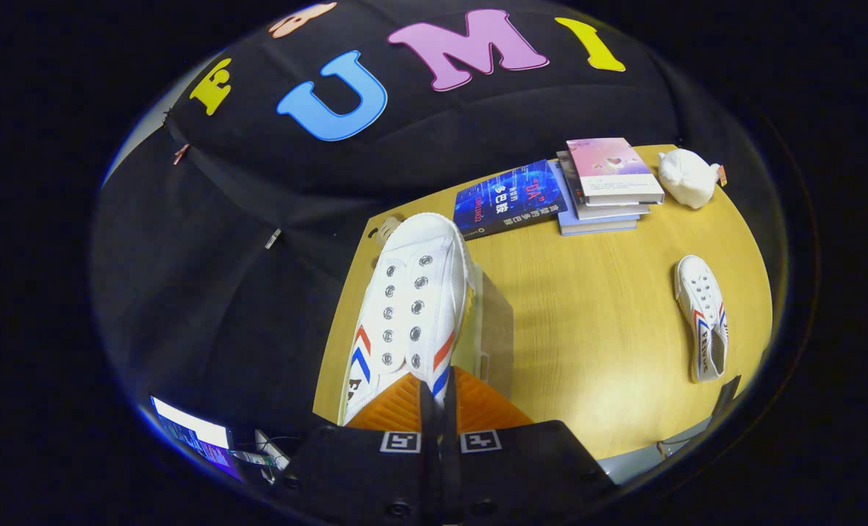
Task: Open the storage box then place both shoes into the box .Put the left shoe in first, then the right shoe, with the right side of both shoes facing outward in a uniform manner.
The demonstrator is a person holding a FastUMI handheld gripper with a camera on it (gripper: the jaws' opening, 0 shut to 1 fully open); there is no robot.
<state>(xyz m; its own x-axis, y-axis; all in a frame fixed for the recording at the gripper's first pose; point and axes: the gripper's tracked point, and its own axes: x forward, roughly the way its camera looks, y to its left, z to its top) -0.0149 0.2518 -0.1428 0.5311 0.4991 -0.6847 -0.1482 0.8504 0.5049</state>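
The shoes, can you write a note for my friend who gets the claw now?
Claw: shut on one white shoe, orange fingers pinching its heel end, shoe lifted with its toe pointing away.
Clear storage box: on the wooden table, just right of the held shoe; whether its door is open is hard to tell.
Second shoe: lying on the table far to the right, past the box.
Done: first shoe picked up.
Left: put it in the box, then fetch and place the second, same side facing out.
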